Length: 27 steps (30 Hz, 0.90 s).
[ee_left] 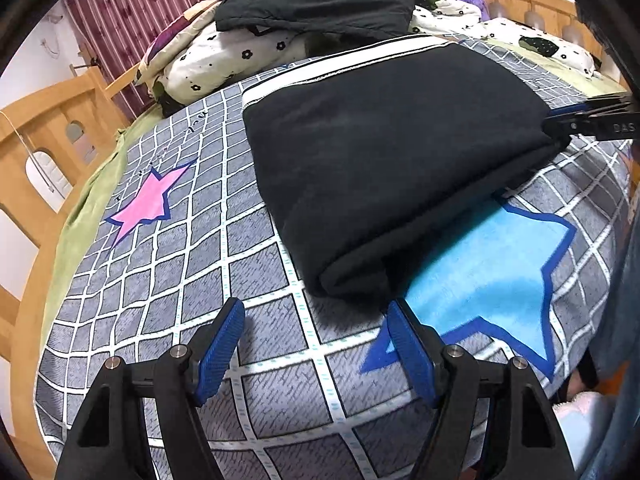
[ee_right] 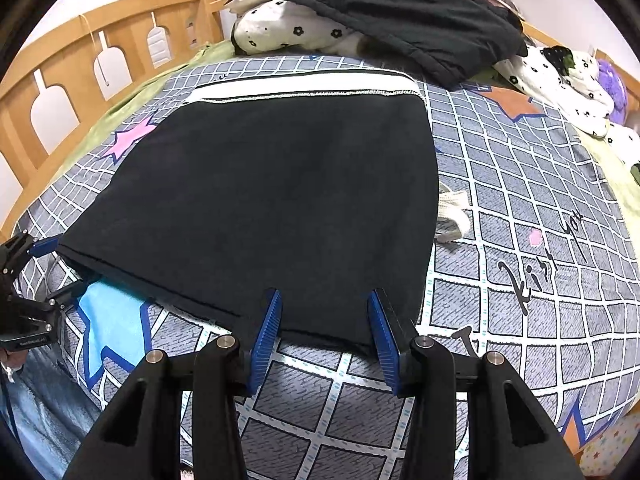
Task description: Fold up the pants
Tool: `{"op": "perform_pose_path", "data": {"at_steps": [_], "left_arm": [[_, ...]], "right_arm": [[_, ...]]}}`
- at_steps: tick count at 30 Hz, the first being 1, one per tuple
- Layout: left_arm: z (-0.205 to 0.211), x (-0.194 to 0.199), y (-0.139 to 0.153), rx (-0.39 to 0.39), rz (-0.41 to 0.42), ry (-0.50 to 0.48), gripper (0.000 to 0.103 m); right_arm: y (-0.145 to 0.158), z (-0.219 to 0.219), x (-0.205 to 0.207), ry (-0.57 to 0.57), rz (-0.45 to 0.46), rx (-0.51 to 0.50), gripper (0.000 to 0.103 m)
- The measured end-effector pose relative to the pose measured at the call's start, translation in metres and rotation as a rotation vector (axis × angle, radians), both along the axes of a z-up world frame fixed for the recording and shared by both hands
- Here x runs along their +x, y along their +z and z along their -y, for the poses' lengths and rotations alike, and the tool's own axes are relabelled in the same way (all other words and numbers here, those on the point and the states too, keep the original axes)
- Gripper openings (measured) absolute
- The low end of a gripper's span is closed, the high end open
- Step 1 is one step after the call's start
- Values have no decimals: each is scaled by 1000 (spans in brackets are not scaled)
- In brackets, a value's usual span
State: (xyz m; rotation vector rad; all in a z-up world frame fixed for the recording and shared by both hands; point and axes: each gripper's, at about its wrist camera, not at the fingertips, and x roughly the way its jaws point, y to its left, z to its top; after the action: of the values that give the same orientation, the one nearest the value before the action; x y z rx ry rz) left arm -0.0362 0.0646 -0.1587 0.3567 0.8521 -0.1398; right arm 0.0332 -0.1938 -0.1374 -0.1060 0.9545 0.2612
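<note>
The black pants [ee_right: 256, 200] lie folded into a thick rectangle on the grid-patterned bedspread [ee_right: 520, 200], white waistband [ee_right: 304, 87] at the far edge, the near corners close to both tools.

On the left, the left gripper [ee_left: 316, 344] hovers with its blue pads [ee_left: 222, 350] spread apart and nothing between them, just short of the near left corner of the bundle. Its right pad sits beside the rounded fold; if it slides in too low it may snag the bedspread along with the fabric, and too shallow a bite would likely lift only the top layer and peel the stack open.

Further right, the right gripper [ee_right: 324, 344] is also spread wide, its pads straddling the near hem without pinching it. A lopsided lift from here could skew the edges, since the left end of that hem already shows layers stepping apart. The white drawstring [ee_right: 452, 216] trails out on the right side and could catch or get trapped in the next fold.

Readable writing: a cursive "Kiss you" [ee_right: 544, 256] on the bedspread at the right, as best I can make out; partial letters "DAS" on the right gripper's body in the left view; small lettering on the left gripper in the right view is too small to read.
</note>
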Motion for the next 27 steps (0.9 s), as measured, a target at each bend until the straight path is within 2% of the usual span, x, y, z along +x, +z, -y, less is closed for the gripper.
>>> {"op": "perform_pose_path", "data": {"at_steps": [3,4,5,7,8,9,10,11,13,14,16,17,21,24,26,27], "left_arm": [[5,5,0,8,31,27,67],[7,6,1,11,37,28,57],[13,8,0,10,37,25,42],[21,8,-1,9,39,12,21],[23,5,2,14,76,32,16],[16,2,11,-63,114,65,14],[8,1,16,-133,117,83,12],[-5,4,20,-211,92,125,12],[-15,13,7,-243,3,162,13],[-15,14,-5,-235,-28,170,13],[-8,7,-6,-189,4,154,12],[-7,5,-4,-192,-2,149,12],[-21,-2,2,-276,-56,188,14],[-33,-12,13,-353,-57,200,14],[-39,-14,26,-394,-23,207,28],[-40,-15,33,-405,0,205,30]], "right_arm": [[0,3,0,4,-2,8,45],[0,4,0,4,-2,9,45],[0,4,0,5,-2,8,45],[-1,3,0,5,1,-4,45],[-1,2,0,3,1,-7,45],[-1,1,0,-1,-1,-9,45],[-1,0,1,-5,-2,-9,45],[-1,0,2,-8,-5,-8,45],[-2,2,4,-7,-12,3,45],[-3,3,4,-5,-15,9,45],[-4,2,3,5,-11,-1,45],[-5,1,2,12,-6,-14,45],[1,1,-1,26,7,-14,49],[8,8,-3,12,27,15,51],[14,15,-2,-19,56,32,51],[18,18,-2,-39,82,38,51]]}}
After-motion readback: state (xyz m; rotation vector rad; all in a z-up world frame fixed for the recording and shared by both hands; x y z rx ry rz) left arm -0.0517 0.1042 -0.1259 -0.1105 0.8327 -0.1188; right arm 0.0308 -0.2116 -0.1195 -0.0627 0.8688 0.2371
